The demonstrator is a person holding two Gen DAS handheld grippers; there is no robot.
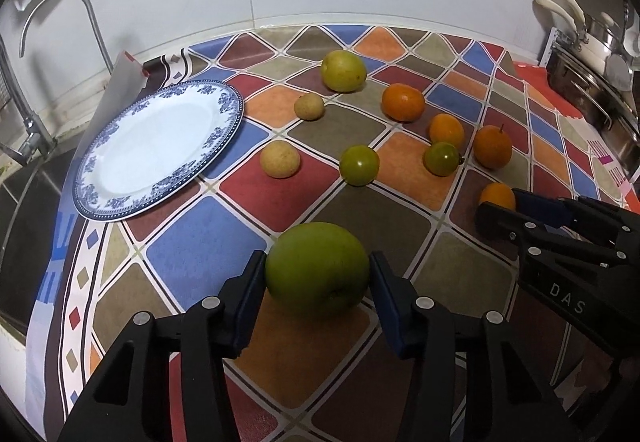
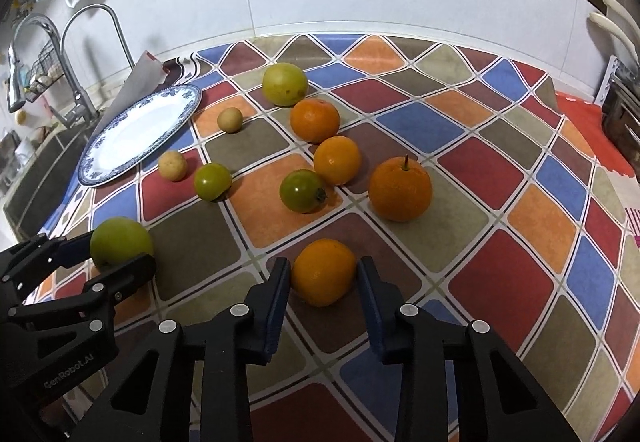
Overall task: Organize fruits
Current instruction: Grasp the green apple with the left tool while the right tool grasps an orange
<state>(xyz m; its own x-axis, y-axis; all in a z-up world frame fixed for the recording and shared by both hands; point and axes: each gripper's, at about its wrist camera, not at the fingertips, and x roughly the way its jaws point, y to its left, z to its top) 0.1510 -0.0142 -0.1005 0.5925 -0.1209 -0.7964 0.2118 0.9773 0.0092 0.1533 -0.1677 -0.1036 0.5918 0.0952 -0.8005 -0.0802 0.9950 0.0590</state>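
Left view: our left gripper (image 1: 318, 274) straddles a smooth green apple (image 1: 317, 266) on the checkered cloth (image 1: 208, 242), fingers pressing both sides. Right view: our right gripper (image 2: 323, 282) brackets a dimpled orange (image 2: 323, 271), fingers spread, slim gaps visible either side.

My table has a colorful checkered cloth (image 2: 480, 170). On it sit a blue-rimmed plate (image 1: 120, 198) and many fruits (image 2: 400, 190).

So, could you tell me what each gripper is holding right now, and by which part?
The left gripper brackets the large green fruit at its widest sides; the right gripper brackets a small orange likewise. Firm contact cannot be told.
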